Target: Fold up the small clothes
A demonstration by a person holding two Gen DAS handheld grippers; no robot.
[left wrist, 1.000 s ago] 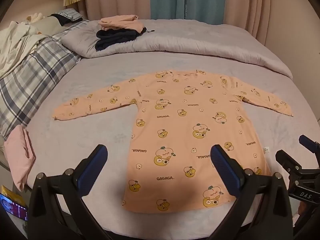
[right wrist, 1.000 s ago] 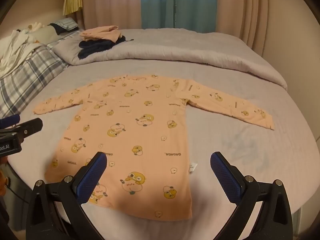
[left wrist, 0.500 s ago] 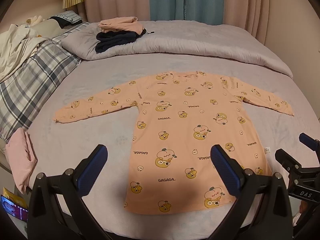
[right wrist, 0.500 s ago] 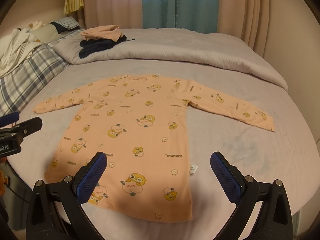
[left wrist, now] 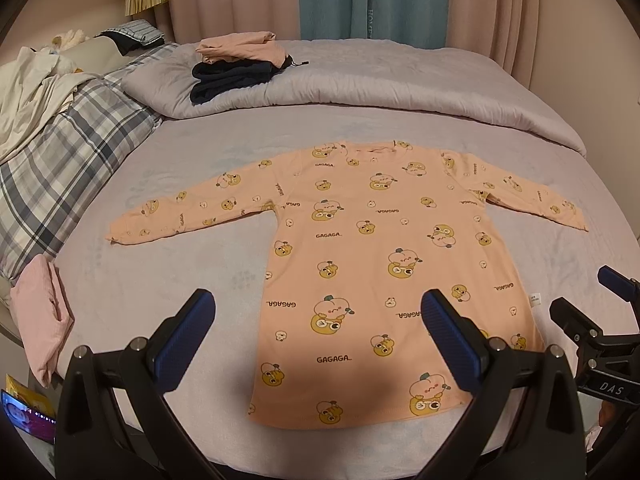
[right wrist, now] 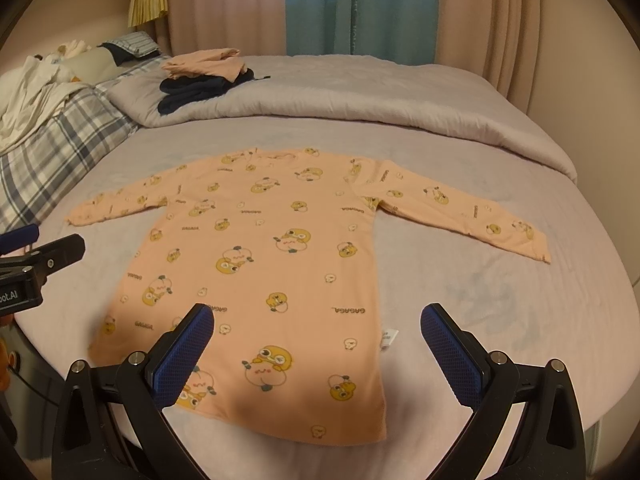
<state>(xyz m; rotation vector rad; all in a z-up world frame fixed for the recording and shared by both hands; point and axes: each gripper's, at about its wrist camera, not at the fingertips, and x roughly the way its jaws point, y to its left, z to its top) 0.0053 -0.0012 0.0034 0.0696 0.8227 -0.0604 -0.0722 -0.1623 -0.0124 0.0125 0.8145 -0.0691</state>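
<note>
While the peach shirt (left wrist: pixel 384 264) lies flat at centre frame on the bed (left wrist: pixel 168 280), left gripper (left wrist: pixel 318 330) and right gripper (right wrist: pixel 318 330) fingers stand wide apart, holding nothing.

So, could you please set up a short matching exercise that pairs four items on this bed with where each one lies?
Items:
1. peach printed shirt
2. navy folded clothes
3. plaid blanket
4. pink folded cloth

Places:
A. near left edge of the bed
B. spread flat mid-bed
C. along the left side
D. on the grey duvet, under a peach garment

Pairs: 1-B, 2-D, 3-C, 4-A
</note>
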